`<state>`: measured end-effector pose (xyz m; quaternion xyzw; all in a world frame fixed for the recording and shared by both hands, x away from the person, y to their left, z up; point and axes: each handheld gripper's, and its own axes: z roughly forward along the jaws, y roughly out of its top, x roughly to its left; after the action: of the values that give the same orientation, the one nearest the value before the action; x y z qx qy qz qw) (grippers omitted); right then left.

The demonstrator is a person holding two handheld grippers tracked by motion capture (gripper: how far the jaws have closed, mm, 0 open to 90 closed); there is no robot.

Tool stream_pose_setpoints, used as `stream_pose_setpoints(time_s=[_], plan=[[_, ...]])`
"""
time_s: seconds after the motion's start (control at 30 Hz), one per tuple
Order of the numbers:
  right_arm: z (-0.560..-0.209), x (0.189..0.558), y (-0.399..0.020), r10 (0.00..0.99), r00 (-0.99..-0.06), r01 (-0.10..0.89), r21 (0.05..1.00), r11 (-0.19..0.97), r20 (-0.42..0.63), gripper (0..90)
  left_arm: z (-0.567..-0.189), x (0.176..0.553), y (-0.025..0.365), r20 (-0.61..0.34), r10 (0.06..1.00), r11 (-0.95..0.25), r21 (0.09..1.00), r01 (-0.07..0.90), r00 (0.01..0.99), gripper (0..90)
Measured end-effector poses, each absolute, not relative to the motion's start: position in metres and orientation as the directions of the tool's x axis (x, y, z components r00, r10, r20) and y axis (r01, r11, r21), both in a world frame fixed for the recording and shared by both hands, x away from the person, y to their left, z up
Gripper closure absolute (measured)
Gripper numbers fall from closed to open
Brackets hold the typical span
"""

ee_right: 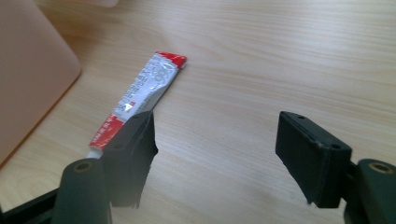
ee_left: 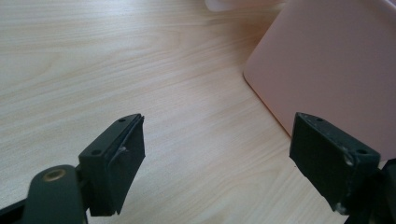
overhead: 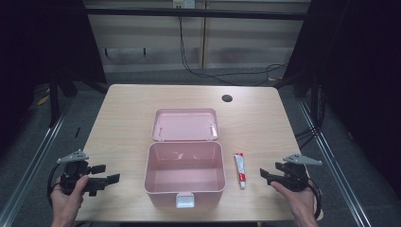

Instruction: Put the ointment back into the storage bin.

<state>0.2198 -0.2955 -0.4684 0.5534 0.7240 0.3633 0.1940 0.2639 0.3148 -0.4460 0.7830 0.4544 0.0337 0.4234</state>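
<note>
A pink box (overhead: 184,172) stands open at the table's front middle, its lid (overhead: 185,124) laid back flat behind it and a white latch (overhead: 185,200) on its front wall. A red and white tube (overhead: 240,170) lies on the wood just right of the box. My left gripper (overhead: 112,178) rests at the front left, held by a hand, open and empty; its view shows the box wall (ee_left: 327,74) ahead to the right. My right gripper (overhead: 265,176) sits at the front right, open, with the tube (ee_right: 140,95) lying ahead past its left jaw.
The light wooden table (overhead: 118,118) has a round cable hole (overhead: 227,98) near its far right edge. Dark floor, metal rails and cables surround it. Bare wood lies to the left and right of the box.
</note>
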Motion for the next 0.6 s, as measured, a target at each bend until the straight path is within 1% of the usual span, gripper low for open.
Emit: stream_pose_setpoints(time_s=[0.07, 0.2, 0.27, 0.3, 0.37, 0.43, 0.47, 0.5, 0.57, 0.6], plan=[[-0.466, 0.220, -0.294, 0.940, -0.311, 0.667, 0.737, 0.110, 0.141, 30.8, -0.446, 0.263, 0.314, -0.332, 0.742, -0.227, 0.693, 0.684, 0.582, 18.1], [-0.460, 0.219, -0.289, 0.937, -0.327, 0.643, 0.755, 0.127, 0.121, 34.5, -0.446, 0.264, 0.315, -0.328, 0.743, -0.230, 0.693, 0.684, 0.583, 18.1], [-0.459, 0.219, -0.287, 0.934, -0.340, 0.647, 0.747, 0.151, 0.106, 36.0, -0.446, 0.263, 0.315, -0.330, 0.742, -0.229, 0.693, 0.684, 0.583, 18.1], [-0.459, 0.219, -0.284, 0.934, -0.349, 0.652, 0.736, 0.181, 0.079, 35.7, -0.446, 0.263, 0.315, -0.328, 0.743, -0.231, 0.693, 0.683, 0.584, 18.1], [-0.458, 0.218, -0.282, 0.934, -0.351, 0.653, 0.732, 0.193, 0.068, 35.5, -0.446, 0.263, 0.315, -0.327, 0.744, -0.231, 0.693, 0.683, 0.583, 18.1], [-0.454, 0.219, -0.280, 0.930, -0.357, 0.662, 0.726, 0.183, 0.090, 39.9, -0.446, 0.263, 0.316, -0.325, 0.744, -0.232, 0.693, 0.682, 0.584, 18.1], [-0.448, 0.219, -0.279, 0.934, -0.337, 0.674, 0.724, 0.151, 0.119, 39.0, -0.446, 0.263, 0.316, -0.325, 0.744, -0.232, 0.693, 0.682, 0.583, 18.1], [-0.446, 0.220, -0.279, 0.935, -0.328, 0.679, 0.721, 0.136, 0.132, 40.4, -0.446, 0.264, 0.316, -0.326, 0.745, -0.231, 0.693, 0.683, 0.582, 18.1], [-0.440, 0.221, -0.281, 0.926, -0.337, 0.684, 0.720, 0.116, 0.171, 41.6, -0.446, 0.263, 0.316, -0.326, 0.744, -0.232, 0.693, 0.683, 0.583, 18.1], [-0.438, 0.221, -0.280, 0.929, -0.330, 0.684, 0.721, 0.112, 0.168, 41.6, -0.447, 0.263, 0.316, -0.327, 0.745, -0.230, 0.692, 0.684, 0.581, 18.1]])
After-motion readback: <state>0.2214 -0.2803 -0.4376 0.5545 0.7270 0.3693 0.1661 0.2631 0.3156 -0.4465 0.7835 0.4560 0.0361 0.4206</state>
